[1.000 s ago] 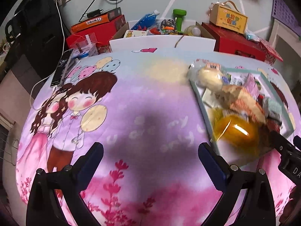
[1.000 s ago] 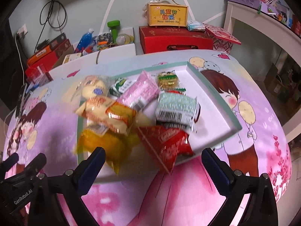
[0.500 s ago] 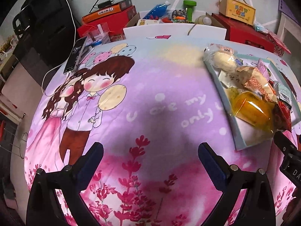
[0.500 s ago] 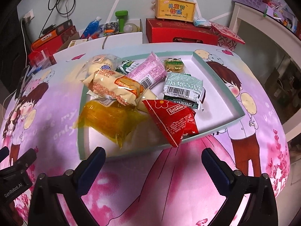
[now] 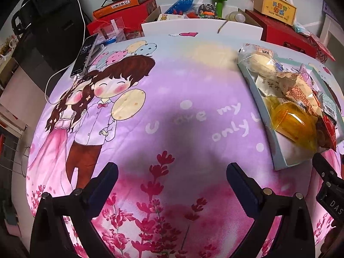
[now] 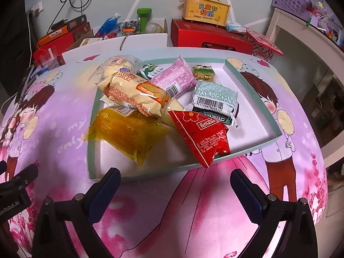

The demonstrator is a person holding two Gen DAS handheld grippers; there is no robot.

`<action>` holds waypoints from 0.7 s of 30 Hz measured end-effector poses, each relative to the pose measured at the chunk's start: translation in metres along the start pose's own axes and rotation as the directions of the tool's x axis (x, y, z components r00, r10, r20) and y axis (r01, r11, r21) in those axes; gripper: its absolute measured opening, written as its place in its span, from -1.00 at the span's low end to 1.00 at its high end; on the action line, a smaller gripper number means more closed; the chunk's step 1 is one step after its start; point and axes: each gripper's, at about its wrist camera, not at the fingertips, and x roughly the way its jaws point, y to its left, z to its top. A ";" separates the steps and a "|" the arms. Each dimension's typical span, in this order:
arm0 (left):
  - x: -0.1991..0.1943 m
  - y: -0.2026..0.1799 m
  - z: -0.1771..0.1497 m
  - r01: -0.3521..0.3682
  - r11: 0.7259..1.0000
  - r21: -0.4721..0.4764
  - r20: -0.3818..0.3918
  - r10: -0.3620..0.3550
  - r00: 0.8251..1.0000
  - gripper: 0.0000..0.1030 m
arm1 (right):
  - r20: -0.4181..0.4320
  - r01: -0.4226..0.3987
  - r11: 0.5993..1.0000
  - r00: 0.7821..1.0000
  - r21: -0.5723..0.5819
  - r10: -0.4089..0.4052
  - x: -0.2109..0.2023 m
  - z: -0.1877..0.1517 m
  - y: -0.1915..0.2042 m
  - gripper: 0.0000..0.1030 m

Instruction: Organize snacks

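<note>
A shallow tray with a teal rim [image 6: 253, 92] lies on the cartoon-print cloth and holds several snack packs: a yellow pack [image 6: 126, 131], a red pack [image 6: 204, 137], an egg-roll pack [image 6: 137, 92], a pink pack [image 6: 174, 79] and a pale green pack [image 6: 215, 94]. My right gripper [image 6: 174, 182] is open and empty, just in front of the tray's near edge. My left gripper [image 5: 172, 178] is open and empty over bare cloth; the tray [image 5: 277, 150] lies to its right.
Behind the table stand red boxes [image 6: 210, 38], a yellow gift box [image 6: 205, 8], a green bottle [image 6: 143, 17] and a white box [image 5: 202, 28]. A phone with a cable [image 5: 85, 53] lies at the table's far left edge. A white shelf [image 6: 305, 40] is at right.
Both grippers have pulled back from the tray and table, so more cloth shows in front. The snacks lie still now; both grippers stayed open.
</note>
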 end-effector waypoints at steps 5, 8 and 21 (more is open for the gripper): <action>0.000 -0.002 0.000 0.004 1.000 0.009 0.000 -0.004 1.000 0.95 | -0.002 0.003 1.000 1.000 -0.002 -0.003 0.000 0.000 0.000 1.00; 0.000 -0.001 0.000 0.008 1.000 0.007 -0.004 -0.008 1.000 0.95 | -0.002 0.002 1.000 1.000 -0.001 -0.002 0.000 0.000 0.000 1.00; 0.002 -0.005 -0.001 0.003 1.000 0.022 -0.005 -0.003 1.000 0.95 | -0.002 0.001 1.000 1.000 -0.002 -0.001 0.000 0.000 -0.001 1.00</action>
